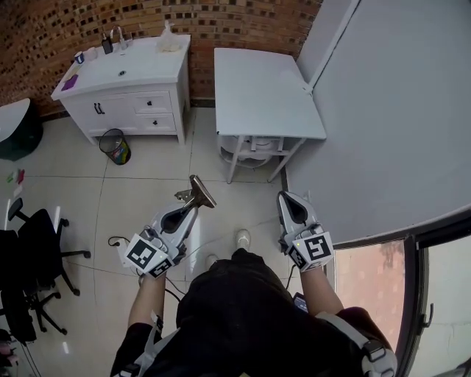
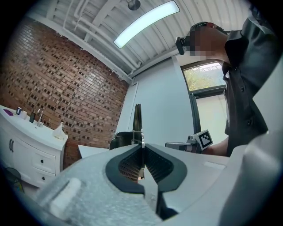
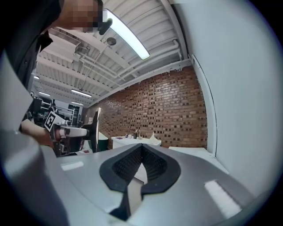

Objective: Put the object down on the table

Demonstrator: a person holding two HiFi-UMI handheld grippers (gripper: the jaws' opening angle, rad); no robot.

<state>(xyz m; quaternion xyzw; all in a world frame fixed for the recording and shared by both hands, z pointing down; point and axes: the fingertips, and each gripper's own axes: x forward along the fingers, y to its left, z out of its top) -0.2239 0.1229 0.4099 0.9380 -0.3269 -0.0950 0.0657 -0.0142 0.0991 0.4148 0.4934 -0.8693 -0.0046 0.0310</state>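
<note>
White table (image 1: 265, 88) near brick wall (image 1: 243, 22)

Person in black buttoned top (image 1: 235, 309), short sleeves. Grey harness straps (image 1: 358, 340) at either side of top. White shoes (image 1: 241, 238) just ahead of top. Left gripper (image 1: 190, 209) left of top, right gripper (image 1: 285, 197) right of top: pale grey shells, black ribbed pads (image 2: 157, 164). Each carries white cube (image 1: 312, 249) with black square markers.
</note>
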